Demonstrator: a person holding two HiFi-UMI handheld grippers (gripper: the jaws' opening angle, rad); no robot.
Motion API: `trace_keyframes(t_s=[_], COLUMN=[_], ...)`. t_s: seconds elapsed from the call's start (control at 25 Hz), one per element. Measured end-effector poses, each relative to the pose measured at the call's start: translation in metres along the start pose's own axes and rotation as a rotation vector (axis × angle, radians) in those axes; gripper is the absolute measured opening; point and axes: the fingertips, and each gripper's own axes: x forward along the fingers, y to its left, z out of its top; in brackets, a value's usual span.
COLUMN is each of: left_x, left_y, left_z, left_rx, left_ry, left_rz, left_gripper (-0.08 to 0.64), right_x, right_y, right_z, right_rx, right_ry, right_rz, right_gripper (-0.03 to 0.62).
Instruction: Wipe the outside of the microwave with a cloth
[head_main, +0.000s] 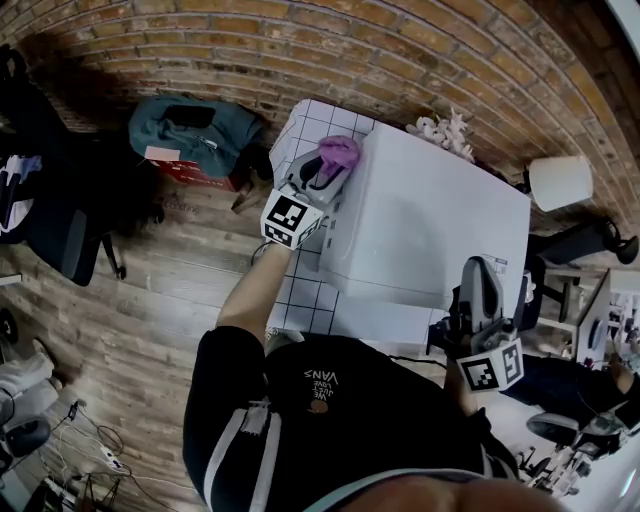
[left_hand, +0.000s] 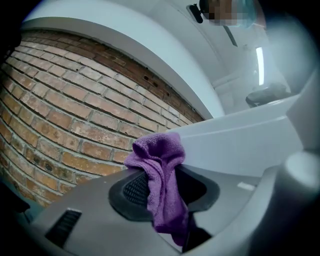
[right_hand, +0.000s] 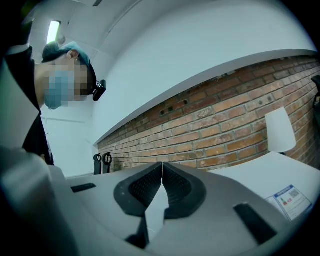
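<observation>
A white microwave (head_main: 430, 225) stands on a white gridded table (head_main: 310, 300) against the brick wall. My left gripper (head_main: 322, 170) is shut on a purple cloth (head_main: 338, 153) and holds it against the microwave's upper left corner. In the left gripper view the cloth (left_hand: 161, 180) bunches up between the jaws, with the microwave's white side (left_hand: 235, 145) just behind it. My right gripper (head_main: 482, 285) hovers at the microwave's front right corner, shut with nothing in it. The right gripper view shows its pads (right_hand: 172, 187) meeting at the tips.
A green bag (head_main: 190, 135) lies on the wooden floor to the left, by a dark chair (head_main: 50, 220). A white lamp shade (head_main: 560, 182) stands right of the microwave. A pale ornament (head_main: 445, 130) sits behind it at the wall.
</observation>
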Motion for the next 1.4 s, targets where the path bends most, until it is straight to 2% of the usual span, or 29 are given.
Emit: trace_keyframes(t_s=[0.2, 0.52, 0.76, 1.12, 1.4], left_x=[-0.048, -0.137, -0.176, -0.176, -0.131], left_y=[-0.025, -0.088, -0.122, -0.129, -0.093], left_z=[-0.003, -0.034, -0.046, -0.060, -0.065], left_rx=[-0.016, -0.076, -0.091, -0.149, -0.140], left_ry=[0.011, 0.081, 0.086, 0.089, 0.062], left_rz=[-0.007, -0.024, -0.035, -0.037, -0.015], left_gripper=[0.141, 0.141, 0.141, 0.141, 0.141], right_x=[-0.014, -0.044, -0.061, -0.063, -0.054], right_y=[0.021, 0.064, 0.084, 0.094, 0.075], right_z=[-0.006, -0.018, -0.023, -0.021, -0.012], right_rx=[0.015, 0.026, 0.018, 0.003, -0.027], right_ry=[-0.006, -0.002, 0.003, 0.007, 0.007], right_rz=[0.014, 0.028, 0.023, 0.018, -0.018], right_gripper=[0.003, 0.003, 0.003, 0.003, 0.003])
